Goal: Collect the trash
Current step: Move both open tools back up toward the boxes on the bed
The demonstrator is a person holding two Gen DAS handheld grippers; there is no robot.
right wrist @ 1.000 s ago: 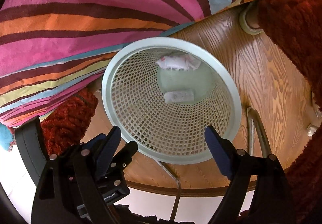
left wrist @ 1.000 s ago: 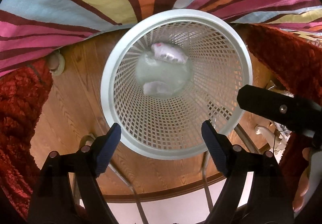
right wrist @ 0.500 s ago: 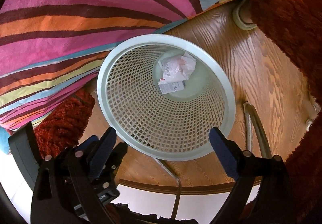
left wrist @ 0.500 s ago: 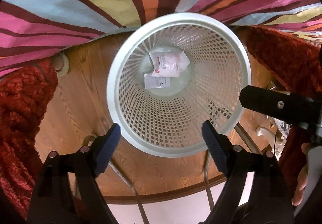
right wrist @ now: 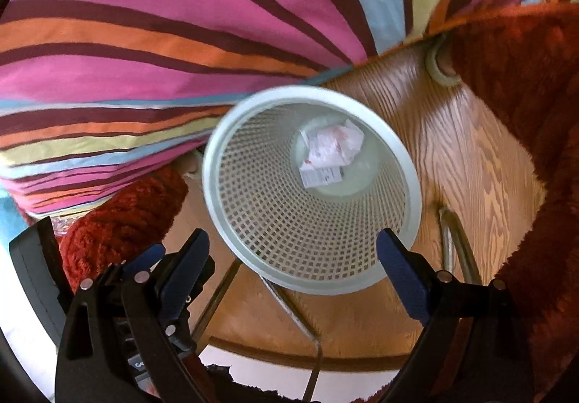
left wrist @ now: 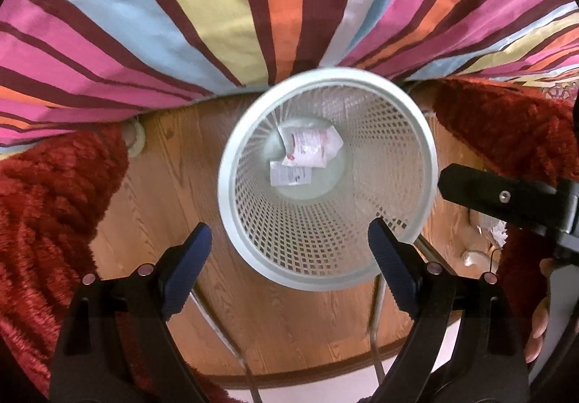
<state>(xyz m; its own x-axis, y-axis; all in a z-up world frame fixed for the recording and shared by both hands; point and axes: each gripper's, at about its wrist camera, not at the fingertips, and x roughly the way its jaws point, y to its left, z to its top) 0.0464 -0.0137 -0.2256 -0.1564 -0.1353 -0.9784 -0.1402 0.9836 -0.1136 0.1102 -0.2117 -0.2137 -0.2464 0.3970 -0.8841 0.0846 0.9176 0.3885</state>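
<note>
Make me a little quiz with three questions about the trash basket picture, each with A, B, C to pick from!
1. Where do the paper wrappers lie?
A. at the bottom of the white mesh basket
B. on the striped blanket
C. between the tongs

2. How many wrappers are in the basket?
A. none
B. two
C. five

3. How do the left tongs and right tongs stand?
A. both shut on a wrapper
B. one open, one shut
C. both open with nothing held

Answers:
1 A, both views look down the basket onto the wrappers at its floor.
2 B, a crumpled one lies partly over a flat one.
3 C, each pair's blue pads stand wide apart with only the basket rim seen between them.
</note>
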